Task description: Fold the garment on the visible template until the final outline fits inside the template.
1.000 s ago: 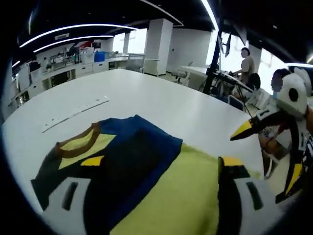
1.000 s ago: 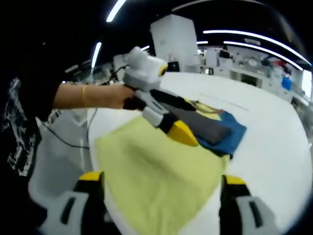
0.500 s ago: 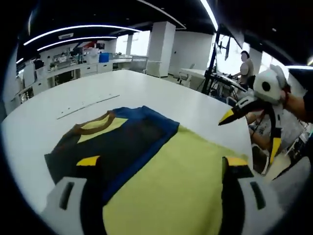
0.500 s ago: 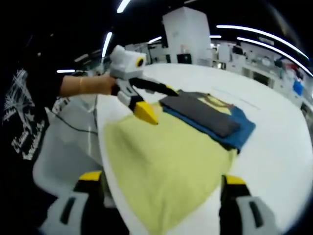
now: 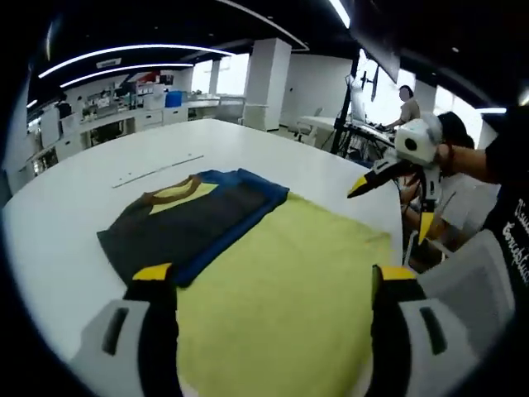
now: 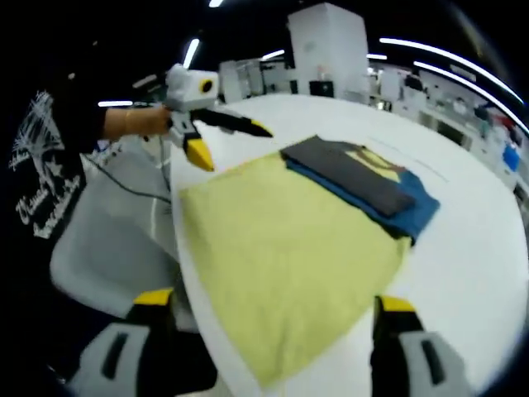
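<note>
The folded shirt, dark grey and blue with a yellow patch at the brown collar, lies flat on the far edge of the yellow cloth template. The template is spread on the big white table, near the table's edge. The left gripper has its jaws wide apart and holds nothing. It is up above the near end of the template. The right gripper is also spread wide and holds nothing. A person sits far off in the room.
</note>
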The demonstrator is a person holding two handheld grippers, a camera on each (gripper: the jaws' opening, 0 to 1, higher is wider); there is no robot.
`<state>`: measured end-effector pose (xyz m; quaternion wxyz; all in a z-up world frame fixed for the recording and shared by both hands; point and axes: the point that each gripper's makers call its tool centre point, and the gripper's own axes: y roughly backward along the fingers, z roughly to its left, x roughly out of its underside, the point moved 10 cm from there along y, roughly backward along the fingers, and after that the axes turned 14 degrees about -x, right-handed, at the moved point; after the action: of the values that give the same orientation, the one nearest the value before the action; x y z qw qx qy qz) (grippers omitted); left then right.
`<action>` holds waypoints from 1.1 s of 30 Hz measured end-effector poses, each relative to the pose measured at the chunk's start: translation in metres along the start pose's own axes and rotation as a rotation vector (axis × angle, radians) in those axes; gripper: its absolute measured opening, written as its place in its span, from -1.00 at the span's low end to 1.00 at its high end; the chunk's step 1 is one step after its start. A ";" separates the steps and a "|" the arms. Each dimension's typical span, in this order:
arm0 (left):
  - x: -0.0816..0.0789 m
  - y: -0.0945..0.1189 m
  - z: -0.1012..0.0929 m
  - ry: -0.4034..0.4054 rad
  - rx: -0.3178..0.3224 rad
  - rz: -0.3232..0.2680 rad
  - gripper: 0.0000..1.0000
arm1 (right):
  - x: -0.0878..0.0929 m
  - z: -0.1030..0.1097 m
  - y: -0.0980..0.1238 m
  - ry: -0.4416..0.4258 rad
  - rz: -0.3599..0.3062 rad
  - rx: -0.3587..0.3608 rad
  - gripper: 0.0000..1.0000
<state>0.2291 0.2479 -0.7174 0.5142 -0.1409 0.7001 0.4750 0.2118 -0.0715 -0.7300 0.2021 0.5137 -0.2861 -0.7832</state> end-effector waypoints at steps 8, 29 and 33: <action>0.031 0.026 -0.002 0.007 -0.010 0.047 0.72 | 0.011 0.001 -0.003 0.005 0.008 0.002 0.86; 0.085 0.055 -0.006 -0.193 -0.011 0.215 0.28 | 0.035 0.007 -0.009 0.091 0.122 0.016 0.27; 0.091 0.056 -0.002 -0.196 -0.017 0.237 0.17 | 0.039 0.008 -0.009 0.097 0.151 0.012 0.11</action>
<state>0.1500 0.3012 -0.7652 0.5189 -0.0146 0.6543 0.5499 0.1890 -0.0865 -0.7605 0.2708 0.5292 -0.3186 -0.7383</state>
